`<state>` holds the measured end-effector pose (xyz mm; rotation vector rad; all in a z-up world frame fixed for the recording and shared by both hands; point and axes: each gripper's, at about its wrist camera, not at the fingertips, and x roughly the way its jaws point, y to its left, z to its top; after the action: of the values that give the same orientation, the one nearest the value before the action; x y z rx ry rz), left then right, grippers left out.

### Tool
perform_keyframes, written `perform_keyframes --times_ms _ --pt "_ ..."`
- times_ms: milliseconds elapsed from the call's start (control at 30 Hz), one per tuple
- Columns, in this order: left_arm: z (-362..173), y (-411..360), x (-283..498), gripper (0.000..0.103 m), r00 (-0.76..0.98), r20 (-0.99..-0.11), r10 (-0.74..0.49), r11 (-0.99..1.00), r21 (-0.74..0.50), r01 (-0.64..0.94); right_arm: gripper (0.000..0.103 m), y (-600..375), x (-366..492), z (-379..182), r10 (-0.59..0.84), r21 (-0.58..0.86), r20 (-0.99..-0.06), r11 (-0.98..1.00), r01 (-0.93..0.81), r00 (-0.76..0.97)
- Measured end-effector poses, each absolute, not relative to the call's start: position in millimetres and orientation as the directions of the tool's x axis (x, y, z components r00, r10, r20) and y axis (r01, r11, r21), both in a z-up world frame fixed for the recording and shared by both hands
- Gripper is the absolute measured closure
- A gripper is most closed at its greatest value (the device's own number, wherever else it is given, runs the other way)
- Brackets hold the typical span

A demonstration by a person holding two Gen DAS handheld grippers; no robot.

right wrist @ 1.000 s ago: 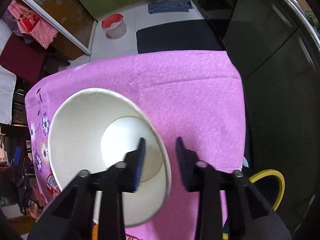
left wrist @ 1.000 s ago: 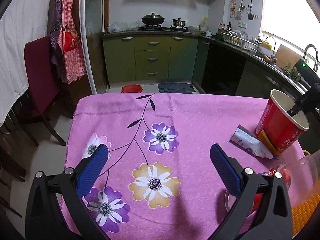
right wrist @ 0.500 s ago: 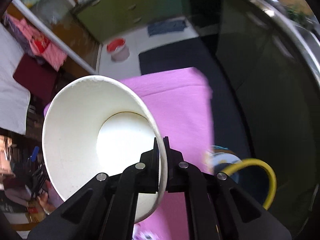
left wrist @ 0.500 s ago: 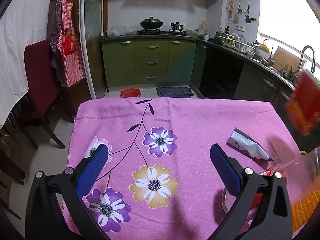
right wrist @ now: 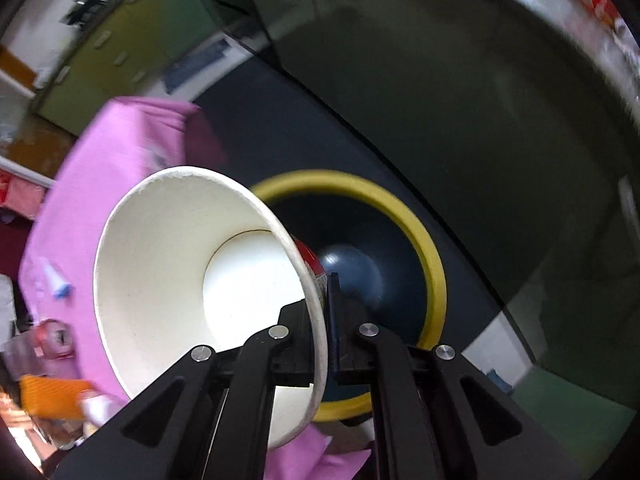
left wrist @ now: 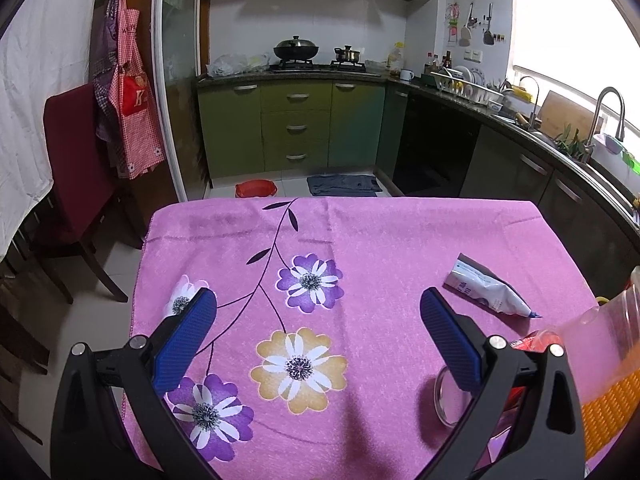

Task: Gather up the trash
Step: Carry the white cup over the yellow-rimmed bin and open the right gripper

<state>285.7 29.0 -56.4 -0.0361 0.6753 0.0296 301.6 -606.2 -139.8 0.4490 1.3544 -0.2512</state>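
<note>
over bin (right wrist: 434, 264) | one paper cup (right wrist: 160, 264) in right gripper (right wrist: 325, 300) | one sachet (left wrist: 486, 290) on table

Green cabinets (left wrist: 296, 128), bright window (left wrist: 576, 20) — red chair (left wrist: 76, 168)

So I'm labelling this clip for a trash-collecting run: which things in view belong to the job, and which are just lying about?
Part of the job:
- paper cup, rim pinched in the right claw
- yellow-rimmed bin beyond it
- crumpled white packet on the pink tablecloth
- left claw, open, empty

Just lying about:
- glass jar
- red chair
- apron
- wok
</note>
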Motion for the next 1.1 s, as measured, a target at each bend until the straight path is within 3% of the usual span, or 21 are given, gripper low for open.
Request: perform_keyframes --times_ms 233,300,333,467,567,767,933,1100 --pt "-56 27 285 0.006 0.783 -0.622 0.008 0.999 -0.023 -0.029 0.091 -602 316 -208 0.073 0.123 -0.989 0.891 0.437 0.130" --pt "-56 27 284 0.006 0.781 -0.624 0.005 0.999 -0.024 -0.026 0.072 -598 313 -215 0.048 0.097 -0.991 0.896 0.434 0.121" --pt "-56 26 284 0.006 0.780 -0.626 0.003 0.999 -0.023 -0.022 0.068 -596 312 -214 0.033 0.083 -0.992 0.900 0.429 0.124" --pt "-54 24 283 0.006 0.780 -0.626 -0.003 1.000 -0.018 -0.011 0.068 -586 313 -194 -0.002 0.067 -0.986 0.909 0.412 0.164" --pt "-49 22 279 0.006 0.783 -0.621 -0.020 1.000 -0.024 0.007 0.062 -569 303 -171 -0.015 0.074 -0.974 0.920 0.384 0.224" --pt "-17 7 250 0.006 0.798 -0.580 -0.167 0.985 -0.055 0.166 0.059 -536 291 -137 0.030 0.130 -0.952 0.941 0.313 0.304" --pt "-3 -43 219 0.006 0.761 -0.586 -0.280 0.911 0.088 0.403 0.059 -525 267 -121 0.073 0.172 -0.932 0.952 0.254 0.355" --pt "-1 -76 205 0.006 0.746 -0.591 -0.307 0.840 0.199 0.504 0.059 -505 256 -116 0.107 0.197 -0.922 0.957 0.213 0.371"
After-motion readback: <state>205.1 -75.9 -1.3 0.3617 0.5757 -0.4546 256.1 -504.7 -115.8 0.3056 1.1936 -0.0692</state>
